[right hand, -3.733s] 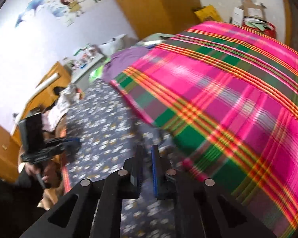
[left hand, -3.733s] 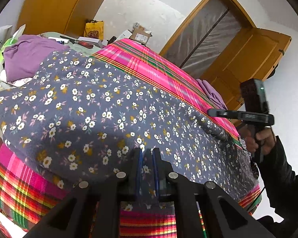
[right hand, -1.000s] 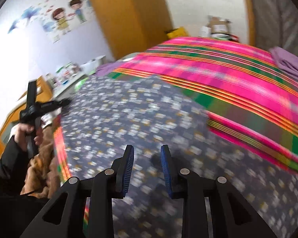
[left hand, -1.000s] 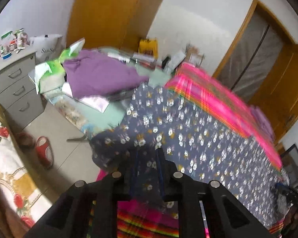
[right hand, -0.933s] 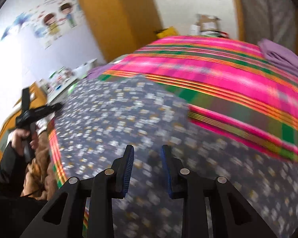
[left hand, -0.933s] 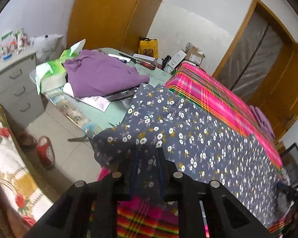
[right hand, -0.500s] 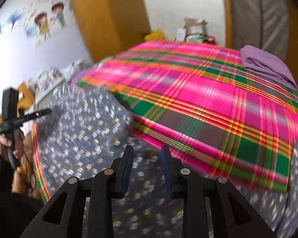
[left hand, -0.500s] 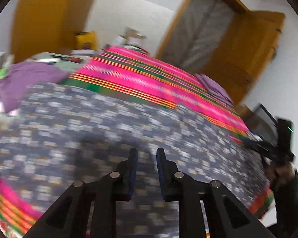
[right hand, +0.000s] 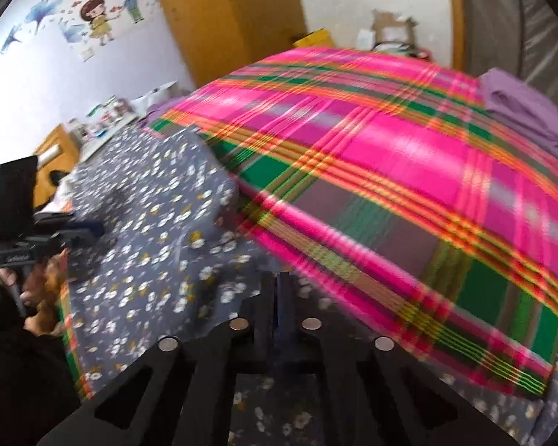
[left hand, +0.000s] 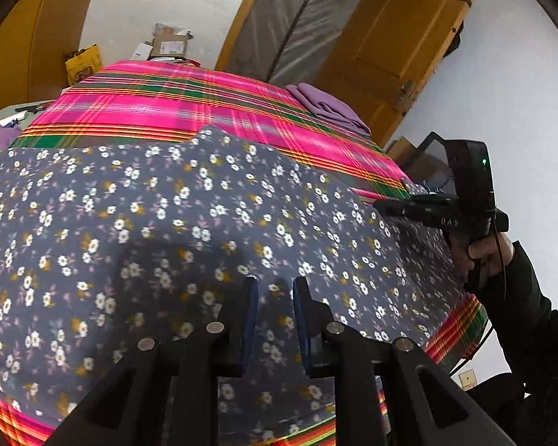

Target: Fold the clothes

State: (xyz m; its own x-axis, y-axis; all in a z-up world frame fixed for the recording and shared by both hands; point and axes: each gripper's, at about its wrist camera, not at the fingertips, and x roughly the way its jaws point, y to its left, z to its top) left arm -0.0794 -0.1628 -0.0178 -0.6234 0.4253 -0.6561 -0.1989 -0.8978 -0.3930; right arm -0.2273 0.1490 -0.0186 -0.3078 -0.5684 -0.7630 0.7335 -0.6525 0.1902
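A dark grey floral garment [left hand: 204, 223] lies spread over the near half of a bed with a pink plaid cover [left hand: 160, 107]. My left gripper [left hand: 275, 286] hovers over the garment's middle, its blue pads apart with only flat cloth showing below the gap. In the right wrist view the left gripper [right hand: 93, 230] is at the far left over the garment [right hand: 148, 223]. My right gripper [right hand: 275, 278] is shut on the garment's edge beside the plaid cover [right hand: 390, 148]. The left wrist view shows the right gripper [left hand: 381, 206] at the garment's right corner, a bit of cloth at its tip.
Folded purple clothing [left hand: 327, 107] lies at the bed's far right corner, also visible in the right wrist view [right hand: 520, 111]. A wooden door [left hand: 398, 48] stands behind it. Cardboard boxes [left hand: 167, 44] sit past the bed's head. A person's dark sleeve [left hand: 528, 316] is at the right.
The right gripper's jaws have closed at the garment's right edge. The left gripper has swung from the garment's end by the side table to over its middle, jaws still apart.
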